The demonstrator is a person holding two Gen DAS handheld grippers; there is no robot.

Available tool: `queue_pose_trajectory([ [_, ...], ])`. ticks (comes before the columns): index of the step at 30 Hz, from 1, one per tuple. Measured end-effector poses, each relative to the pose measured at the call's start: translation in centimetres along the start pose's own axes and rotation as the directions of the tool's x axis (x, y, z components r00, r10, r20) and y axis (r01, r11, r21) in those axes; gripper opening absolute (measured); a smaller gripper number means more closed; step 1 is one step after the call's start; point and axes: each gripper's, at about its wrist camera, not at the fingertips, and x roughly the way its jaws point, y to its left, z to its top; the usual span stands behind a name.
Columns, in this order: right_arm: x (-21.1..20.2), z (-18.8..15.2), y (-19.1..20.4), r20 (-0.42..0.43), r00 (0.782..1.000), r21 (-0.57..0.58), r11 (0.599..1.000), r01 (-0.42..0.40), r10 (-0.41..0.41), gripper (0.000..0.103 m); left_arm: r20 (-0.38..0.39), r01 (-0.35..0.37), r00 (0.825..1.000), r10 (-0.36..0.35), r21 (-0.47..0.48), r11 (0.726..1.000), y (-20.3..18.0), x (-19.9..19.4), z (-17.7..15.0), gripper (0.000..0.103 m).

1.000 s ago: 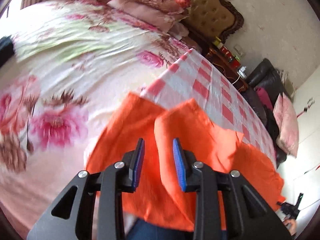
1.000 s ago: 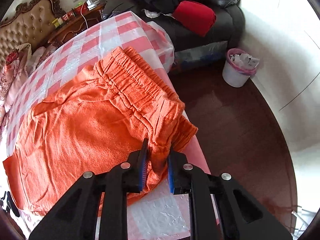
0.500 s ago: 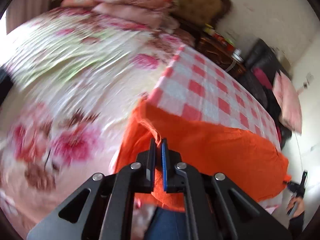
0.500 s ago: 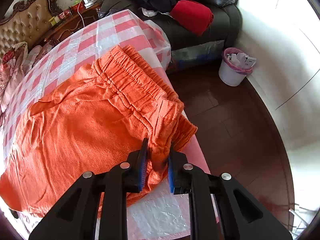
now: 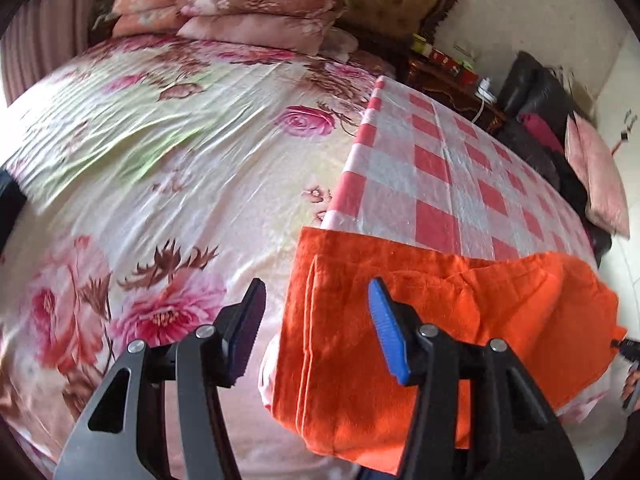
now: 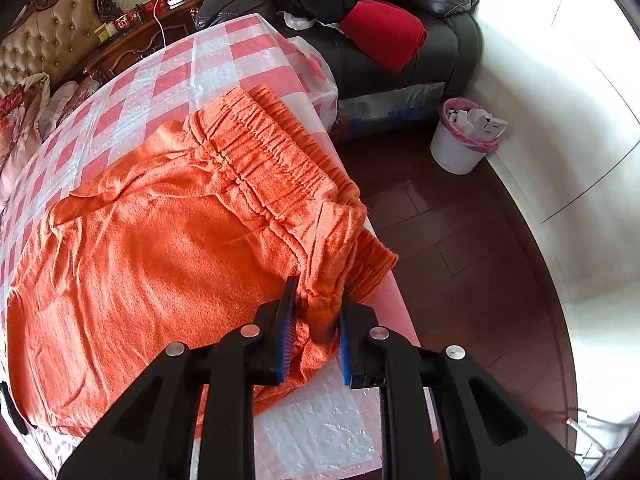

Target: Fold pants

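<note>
left wrist view first; far left we see the bed (image 5: 160,168) with its floral sheet, stacked floral pillows (image 5: 256,12) at its head against a tufted headboard (image 5: 392,0); left claw (image 5: 316,316) hangs low in the frame, its jaws opening, standing well apart; the hem edge of the orange pants (image 5: 440,320) shows in the gap between them, but neither pad presses on the cloth, so we call it released; one pad is dark, the other blue; the pants lie flat on the desk (image 5: 440,168) under a red and white checked cloth, leg end draped over the desk's near-left corner beside the bed; right of the desk a dark sofa (image 5: 536,92) with a pink cushion (image 5: 596,176).

right wrist view; headboard and a wooden nightstand (image 6: 132,40) top left; the pants (image 6: 160,260) spread over most of the checked desk (image 6: 224,60), gathered elastic waistband (image 6: 260,148) toward the right edge; right claw (image 6: 316,316) clenched on a bunched corner of the waistband at the desk's near-right edge, cloth pinched between the blue pads; further right, dark wood floor (image 6: 460,240), the sofa (image 6: 440,40) with a red cloth (image 6: 384,32) and dark clothes on it, and a white bin (image 6: 464,144) with a pink liner beside the wall.
</note>
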Motion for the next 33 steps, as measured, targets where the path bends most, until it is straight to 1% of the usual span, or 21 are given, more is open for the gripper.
queue_pose_trajectory([
  [1,0.0,0.0,0.0,-0.001,1.000,0.001,1.000,0.002,-0.002,0.014,-0.007,-0.008,1.000,0.009,0.029,1.000,-0.4,0.5,0.3,0.050],
  [3,0.0,0.1,0.1,-0.005,1.000,-0.002,1.000,0.009,-0.009,0.014,-0.030,-0.014,0.999,0.016,0.072,0.997,-0.8,1.8,0.8,0.028],
  [5,0.1,0.1,0.3,-0.007,1.000,-0.007,1.000,0.014,-0.014,0.014,-0.075,-0.020,0.997,0.028,0.115,0.993,-1.0,3.6,1.0,0.021],
  [7,0.1,0.1,0.2,-0.009,1.000,-0.006,1.000,0.011,-0.011,0.014,-0.073,-0.025,0.997,0.035,0.133,0.991,-1.0,4.1,0.9,0.015],
  [8,0.1,0.1,0.2,-0.009,1.000,-0.006,1.000,0.010,-0.010,0.014,-0.070,-0.010,0.997,0.019,0.121,0.993,-0.9,3.9,1.0,0.007],
  [11,0.0,0.2,0.2,-0.009,1.000,-0.009,1.000,0.017,-0.017,0.014,-0.014,-0.055,0.998,0.057,0.130,0.990,-1.0,2.6,2.1,0.007],
  [13,0.1,0.2,0.4,-0.010,1.000,-0.010,1.000,0.025,-0.025,0.014,0.020,-0.054,0.998,0.053,0.086,0.995,-0.4,2.3,3.7,0.007],
  [15,0.1,0.2,0.6,-0.012,0.999,-0.014,0.999,0.032,-0.032,0.014,0.001,-0.046,0.999,0.047,0.059,0.997,0.2,3.3,4.5,0.007],
  [16,0.1,0.2,0.5,-0.013,0.999,-0.013,0.999,0.031,-0.031,0.014,-0.045,-0.034,0.998,0.036,0.049,0.998,0.3,4.4,4.4,0.007],
  [18,0.1,0.2,0.4,-0.011,1.000,-0.007,1.000,0.018,-0.018,0.014,-0.082,-0.040,0.996,0.043,0.038,0.998,0.5,5.1,3.7,0.016],
  [19,0.1,0.1,0.3,-0.009,1.000,-0.006,1.000,0.014,-0.014,0.014,-0.080,-0.020,0.997,0.020,0.001,1.000,1.1,4.9,3.4,0.023],
  [20,0.2,0.0,0.3,-0.007,1.000,-0.008,1.000,0.012,-0.012,0.014,-0.079,0.002,0.997,-0.005,-0.042,0.999,1.8,4.7,3.2,0.044],
  [21,0.2,0.0,0.4,-0.007,1.000,-0.010,1.000,0.014,-0.014,0.014,-0.071,0.018,0.997,-0.025,-0.090,0.996,2.7,4.6,3.1,0.055],
  [22,0.3,0.1,0.5,-0.011,1.000,-0.013,1.000,0.019,-0.020,0.014,-0.072,0.043,0.996,-0.054,-0.150,0.988,3.9,4.7,3.0,0.055],
  [23,0.3,0.2,0.6,-0.014,1.000,-0.016,1.000,0.025,-0.025,0.015,-0.084,0.080,0.992,-0.098,-0.198,0.977,4.7,5.1,2.9,0.055],
  [25,0.4,0.3,0.7,-0.016,0.999,-0.020,0.999,0.031,-0.031,0.015,-0.100,0.163,0.975,-0.197,-0.274,0.948,6.0,6.2,2.7,0.052],
  [27,0.4,0.4,0.5,-0.015,1.000,-0.005,1.000,0.020,-0.020,0.015,-0.112,0.252,0.948,-0.297,-0.303,0.919,6.3,7.1,2.7,0.018],
  [28,0.4,0.3,0.3,-0.009,1.000,0.008,1.000,0.012,-0.012,0.015,-0.104,0.274,0.943,-0.317,-0.299,0.914,6.0,7.0,3.1,0.014],
  [29,0.3,0.1,0.2,-0.002,1.000,0.013,1.000,0.008,-0.008,0.014,-0.106,0.257,0.950,-0.295,-0.275,0.926,5.4,6.8,3.6,0.011],
  [31,0.2,-0.4,-0.1,0.020,1.000,0.023,1.000,0.010,-0.010,0.014,-0.103,0.247,0.956,-0.273,-0.215,0.945,4.0,6.5,5.5,0.010],
  [33,-0.1,-1.0,-0.4,0.034,0.999,0.039,0.999,0.027,-0.028,0.013,-0.095,0.227,0.965,-0.244,-0.159,0.961,2.3,6.6,8.3,0.010],
])
